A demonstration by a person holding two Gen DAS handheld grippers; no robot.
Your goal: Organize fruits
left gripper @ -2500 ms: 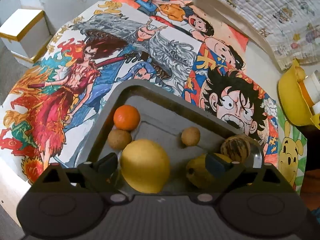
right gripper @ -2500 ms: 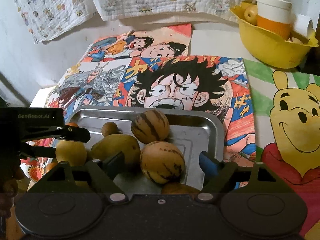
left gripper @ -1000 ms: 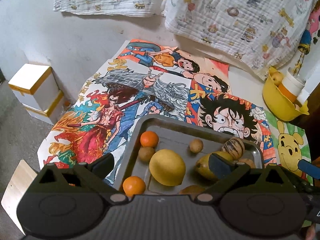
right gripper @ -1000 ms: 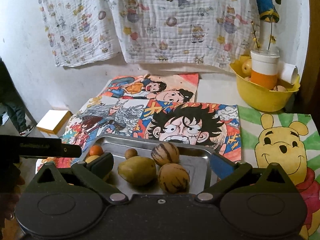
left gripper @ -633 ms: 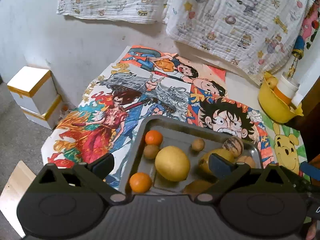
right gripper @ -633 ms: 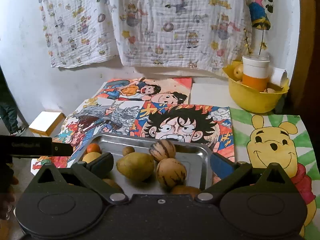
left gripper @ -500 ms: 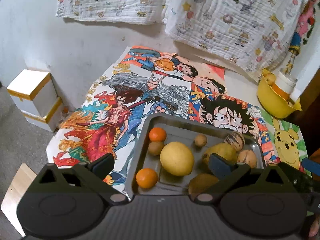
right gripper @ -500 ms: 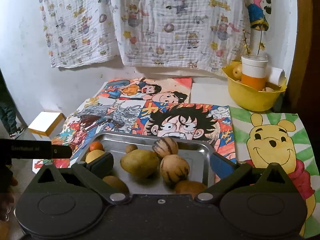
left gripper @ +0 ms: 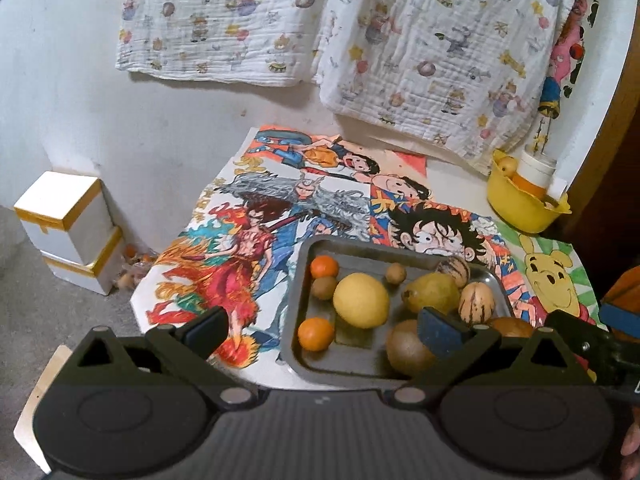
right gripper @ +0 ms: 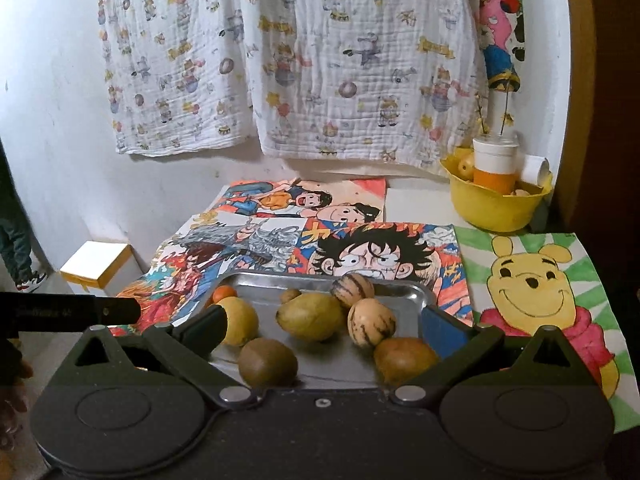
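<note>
A metal tray (left gripper: 302, 256) (right gripper: 416, 294) sits on the cartoon-print table and holds several fruits: a big yellow lemon (left gripper: 361, 300) (right gripper: 240, 320), two oranges (left gripper: 325, 267) (left gripper: 316, 333), a green mango (left gripper: 431, 293) (right gripper: 311, 317), two striped melons (left gripper: 476, 307) (right gripper: 371, 323), and brown kiwis (left gripper: 408, 347) (right gripper: 267, 362). My left gripper (left gripper: 322, 326) is open and empty, held back above the tray's near edge. My right gripper (right gripper: 322, 322) is open and empty, also held back from the tray.
A yellow bowl (left gripper: 520, 208) (right gripper: 496, 204) with a cup and fruit stands at the table's far right. White boxes (left gripper: 64, 232) sit on the floor at left. Printed cloths (right gripper: 320, 60) hang on the wall behind. A Pooh drawing (right gripper: 536, 292) lies right of the tray.
Both grippers have pulled back and up from the tray, so more of the table and wall shows. Both stay open and empty. The fruits have not moved.
</note>
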